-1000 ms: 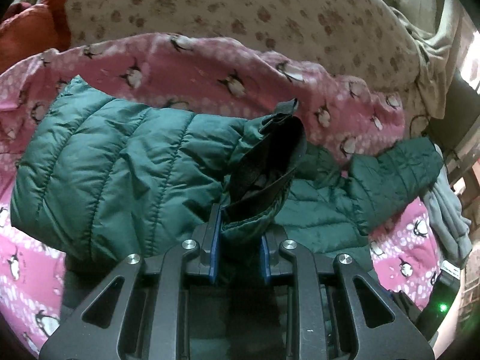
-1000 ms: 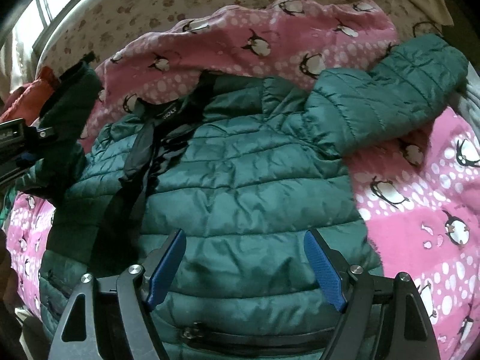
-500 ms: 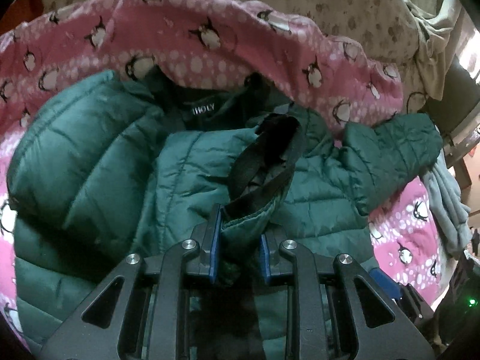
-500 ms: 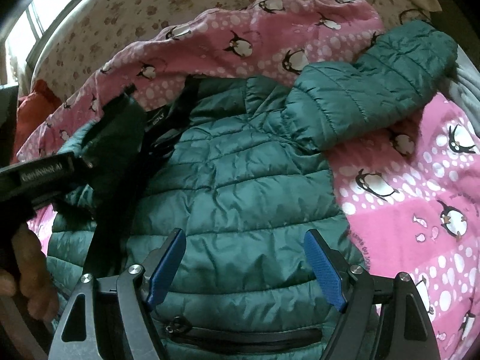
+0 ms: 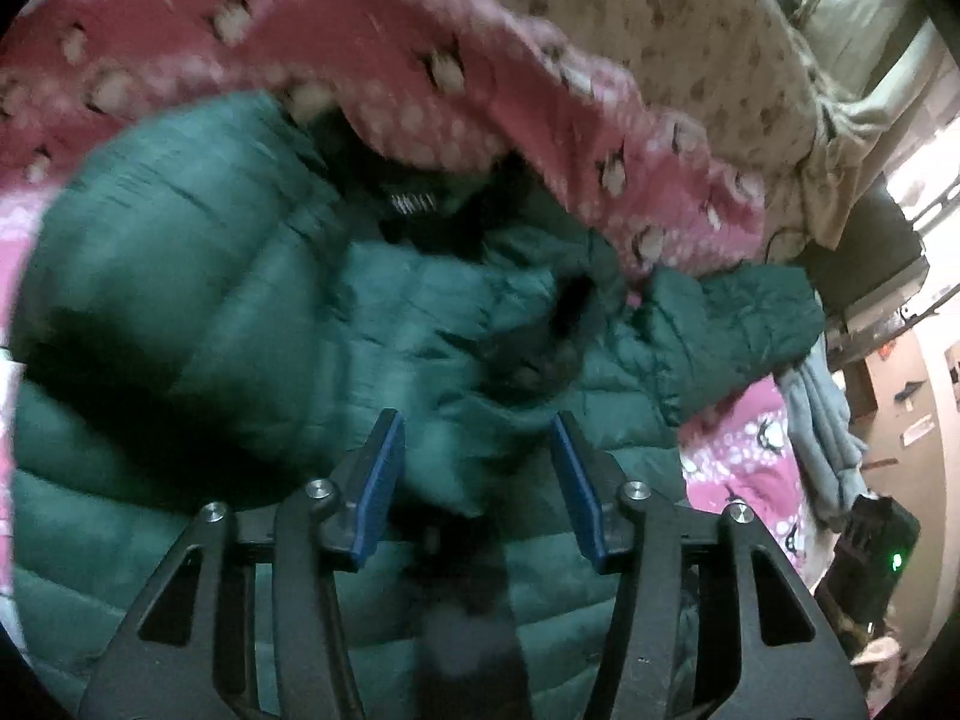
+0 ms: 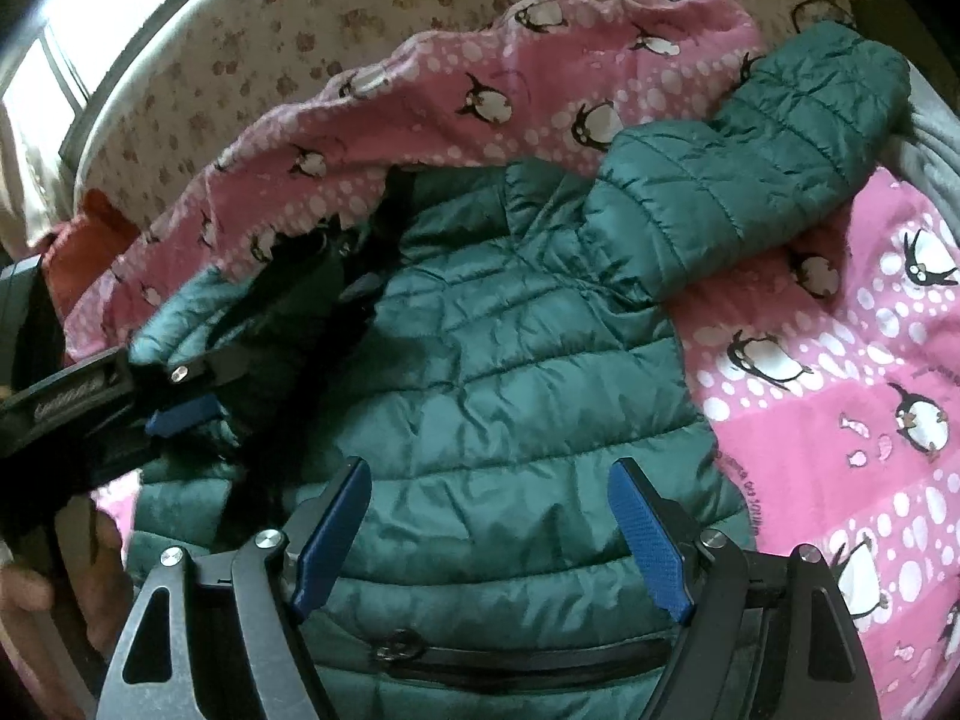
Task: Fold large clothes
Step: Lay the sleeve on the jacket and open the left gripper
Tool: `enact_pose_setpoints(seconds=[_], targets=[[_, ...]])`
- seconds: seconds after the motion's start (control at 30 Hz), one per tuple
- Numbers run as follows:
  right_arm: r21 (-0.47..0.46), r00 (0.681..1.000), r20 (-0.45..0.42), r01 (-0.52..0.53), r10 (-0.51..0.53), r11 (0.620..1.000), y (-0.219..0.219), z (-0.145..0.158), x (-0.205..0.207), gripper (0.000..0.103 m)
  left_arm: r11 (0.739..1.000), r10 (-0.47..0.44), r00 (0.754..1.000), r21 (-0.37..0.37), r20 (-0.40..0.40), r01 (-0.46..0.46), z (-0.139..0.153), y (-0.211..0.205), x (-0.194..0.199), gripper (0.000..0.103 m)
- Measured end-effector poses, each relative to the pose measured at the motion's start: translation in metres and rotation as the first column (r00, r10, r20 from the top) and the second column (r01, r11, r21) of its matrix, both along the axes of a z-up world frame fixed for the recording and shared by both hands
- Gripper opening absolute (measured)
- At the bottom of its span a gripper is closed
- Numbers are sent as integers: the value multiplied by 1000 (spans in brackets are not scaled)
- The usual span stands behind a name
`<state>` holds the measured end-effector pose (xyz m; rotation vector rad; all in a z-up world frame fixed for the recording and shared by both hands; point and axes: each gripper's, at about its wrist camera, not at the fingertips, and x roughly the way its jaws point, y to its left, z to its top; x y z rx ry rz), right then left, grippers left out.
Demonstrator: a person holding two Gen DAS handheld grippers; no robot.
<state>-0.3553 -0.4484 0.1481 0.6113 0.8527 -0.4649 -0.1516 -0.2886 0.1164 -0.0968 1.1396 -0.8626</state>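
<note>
On the bed's pink blanket (image 6: 810, 420) we see the jacket (image 6: 510, 390) spread; our left tongs (image 5: 474, 468) are opening, cuff loose between them, while right tongs (image 6: 489, 534) hover wide, empty.

- Your bed (image 6: 252, 30) carries a pink blanket (image 6: 810, 396) over a beige sheet (image 5: 690, 30).
- The jacket (image 6: 510, 390) lies on the blanket.
- An orange cloth (image 6: 84, 240) sits beside the blanket.
</note>
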Motion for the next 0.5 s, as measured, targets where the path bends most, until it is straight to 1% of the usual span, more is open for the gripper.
enact_pose_setpoints(seconds=[0.03, 0.1, 0.17, 0.2, 0.27, 0.37, 0.43, 0.5], targets=[[17, 1000, 24, 3, -4, 1000, 0, 1, 0, 79, 1000, 16, 999, -5, 31, -16, 8, 11, 1, 50], [53, 997, 72, 6, -9, 999, 1, 3, 0, 79, 999, 42, 998, -6, 55, -42, 15, 28, 5, 50], [90, 994, 113, -8, -2, 996, 2, 4, 6, 79, 997, 80, 996, -8, 48, -80, 17, 49, 15, 50], [111, 993, 118, -21, 8, 994, 4, 2, 11, 79, 995, 98, 994, -9, 42, -97, 17, 60, 21, 50], [129, 995, 98, -32, 20, 991, 8, -4, 22, 79, 989, 146, 988, 13, 51, -147, 15, 83, 31, 50], [120, 997, 61, -55, 48, 991, 15, -10, 42, 79, 972, 223, 971, 51, 85, -228, 8, 115, 45, 50], [142, 998, 49, -54, 47, 988, 14, -15, 56, 79, 961, 262, 962, 70, 76, -267, 0, 136, 53, 50], [183, 997, 63, -47, 36, 982, 13, -20, 65, 79, 952, 290, 955, 86, 63, -294, -9, 151, 59, 50]])
